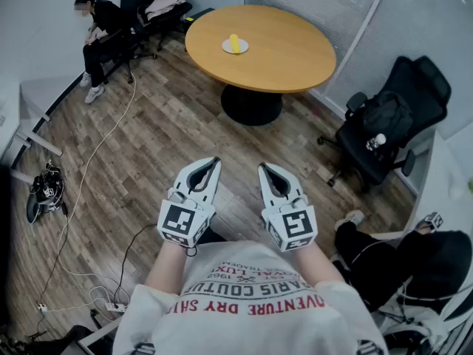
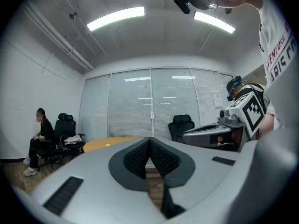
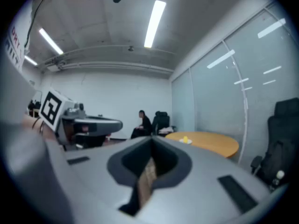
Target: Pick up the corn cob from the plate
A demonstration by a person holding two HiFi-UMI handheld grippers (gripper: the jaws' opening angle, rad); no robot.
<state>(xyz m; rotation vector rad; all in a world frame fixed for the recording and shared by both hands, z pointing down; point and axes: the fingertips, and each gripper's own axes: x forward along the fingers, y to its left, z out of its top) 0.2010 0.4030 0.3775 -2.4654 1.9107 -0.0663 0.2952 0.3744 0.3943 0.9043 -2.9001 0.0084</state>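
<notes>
— How do the grippers stand?
— Both closed, with nothing in either. The left gripper (image 1: 214, 161) has its dark pads met at the tips in its own view, and the right gripper (image 1: 264, 167) looks the same in its view. They are held side by side, a little apart, pointing about level over the wood floor (image 1: 170, 132), just ahead of the person's white printed shirt (image 1: 251, 294).
— And the corn cob?
— The corn cob (image 1: 234, 42) lies alone on a small white plate (image 1: 226, 48). The plate sits on the round wooden table (image 1: 295, 58), toward its left edge in the head view, well apart from both grippers.
— Is anything else holding something?
— The black office chair (image 1: 425, 80) right of the table carries a black bag (image 1: 384, 117). A chair by the far wall has a pale garment (image 1: 166, 4) on it, beside a seated person (image 1: 100, 28).
— What does one view show that another doesn't?
— Only the head view shows the white cable (image 1: 89, 161) trailing across the floor. The gripper views show ceiling strip lights (image 2: 117, 17) and a glass wall with blinds (image 2: 149, 106). Each also catches the other gripper's marker cube (image 2: 250, 111). In both, the cob is only a small yellow spot on the table.
</notes>
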